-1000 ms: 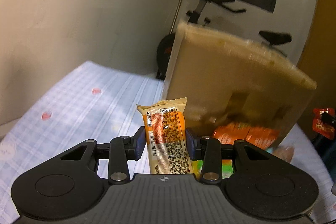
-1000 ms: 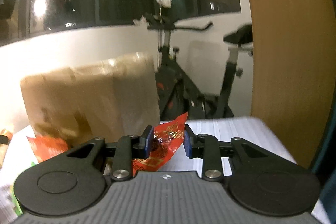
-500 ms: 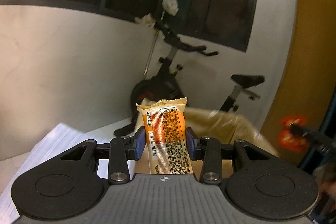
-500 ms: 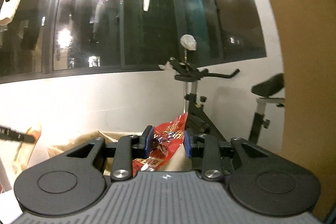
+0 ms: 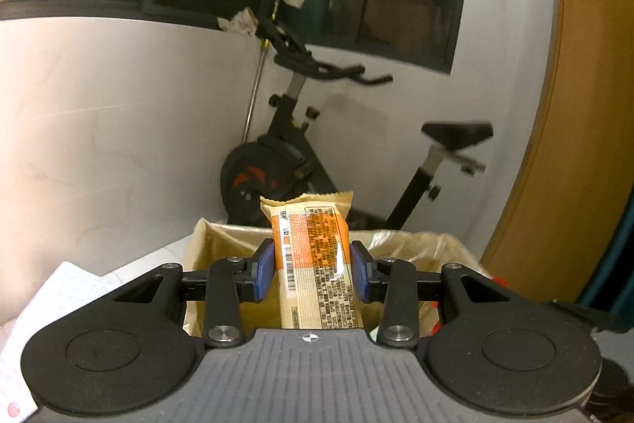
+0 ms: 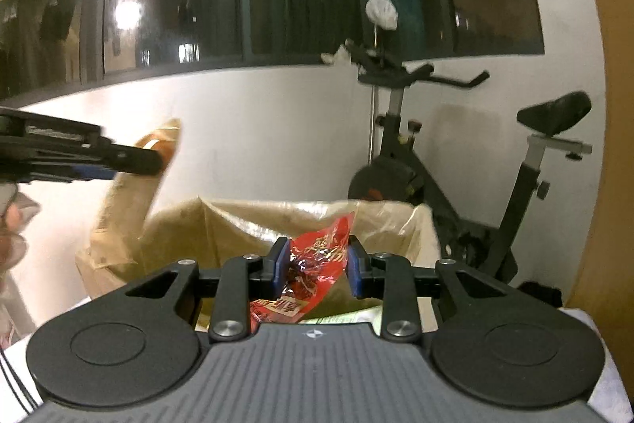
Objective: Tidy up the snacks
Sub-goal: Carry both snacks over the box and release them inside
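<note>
My left gripper [image 5: 312,274] is shut on an orange and cream snack bar [image 5: 313,256], held upright above the open top of a cardboard box [image 5: 404,238]. My right gripper [image 6: 317,270] is shut on a red crinkly snack packet [image 6: 313,272], held over the same open box [image 6: 245,224]. The left gripper [image 6: 130,157] with its bar [image 6: 158,145] also shows at the left of the right wrist view, raised beside the box. The inside of the box is mostly hidden.
An exercise bike [image 5: 301,153] stands behind the box against a white wall, below dark windows. A wooden panel [image 5: 554,145] rises at the right. A checked cloth [image 5: 47,300] covers the surface at lower left.
Both grippers have risen from low beside the box to above its open top, each still holding its snack. The box now sits below and ahead of the fingers.
</note>
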The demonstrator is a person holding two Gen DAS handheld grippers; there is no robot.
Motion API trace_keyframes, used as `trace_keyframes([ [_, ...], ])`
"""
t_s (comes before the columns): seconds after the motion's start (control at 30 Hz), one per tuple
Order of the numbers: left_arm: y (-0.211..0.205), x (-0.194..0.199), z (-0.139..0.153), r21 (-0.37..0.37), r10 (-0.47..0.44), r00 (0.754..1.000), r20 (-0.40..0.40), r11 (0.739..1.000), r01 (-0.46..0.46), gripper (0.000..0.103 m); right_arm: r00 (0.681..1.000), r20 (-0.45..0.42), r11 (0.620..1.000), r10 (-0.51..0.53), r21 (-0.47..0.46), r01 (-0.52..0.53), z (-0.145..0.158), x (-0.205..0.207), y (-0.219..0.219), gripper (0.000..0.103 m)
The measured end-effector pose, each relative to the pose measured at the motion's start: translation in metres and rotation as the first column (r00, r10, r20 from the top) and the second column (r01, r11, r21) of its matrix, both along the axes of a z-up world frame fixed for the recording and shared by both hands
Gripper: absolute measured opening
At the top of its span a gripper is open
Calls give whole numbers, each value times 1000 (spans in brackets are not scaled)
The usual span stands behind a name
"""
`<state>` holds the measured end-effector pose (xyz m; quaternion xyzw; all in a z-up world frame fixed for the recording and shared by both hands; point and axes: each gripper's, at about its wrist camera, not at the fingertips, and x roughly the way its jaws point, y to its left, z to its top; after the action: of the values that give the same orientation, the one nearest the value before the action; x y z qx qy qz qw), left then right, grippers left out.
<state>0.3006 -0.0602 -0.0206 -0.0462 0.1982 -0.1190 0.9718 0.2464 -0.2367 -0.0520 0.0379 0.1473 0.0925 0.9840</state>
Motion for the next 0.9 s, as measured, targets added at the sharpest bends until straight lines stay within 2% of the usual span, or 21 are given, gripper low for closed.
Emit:
trace_keyframes([
  [0.13, -4, 15, -12, 53, 2, 1000, -27, 999, -1, 43, 999, -46, 1000, -1, -1, 1, -8, 4, 3, 32],
  [0.2, -1, 21, -15, 63, -3, 999, -40, 998, 5, 47, 998, -68, 1000, -1, 12, 2, -11, 6, 2, 34],
  [0.27, 4, 22, -17, 70, -1, 999, -43, 998, 4, 65, 997, -83, 1000, -1, 22, 3, -14, 7, 1, 36],
  [0.33, 9, 21, -17, 59, 3, 999, -38, 998, -1, 70, 996, -92, 1000, 0, 28, 2, -15, 6, 1, 36],
  [0.5, 23, 11, -14, 28, 7, 998, -56, 1000, -5, 70, 995, -98, 999, 0, 41, 4, -15, 3, -1, 43],
  [0.6, 31, 3, -11, 22, 11, 998, -56, 1000, -10, 70, 997, -80, 999, 4, 51, 0, -10, -3, -2, 43],
  [0.7, 45, -10, -6, 21, 18, 999, -44, 1000, -17, 70, 998, -54, 999, 8, 49, -5, -5, -14, -2, 48],
  [0.9, 78, -41, 8, 5, 45, 999, -17, 999, -44, 70, 1000, -11, 999, 5, 51, -5, 2, -45, -6, 49],
])
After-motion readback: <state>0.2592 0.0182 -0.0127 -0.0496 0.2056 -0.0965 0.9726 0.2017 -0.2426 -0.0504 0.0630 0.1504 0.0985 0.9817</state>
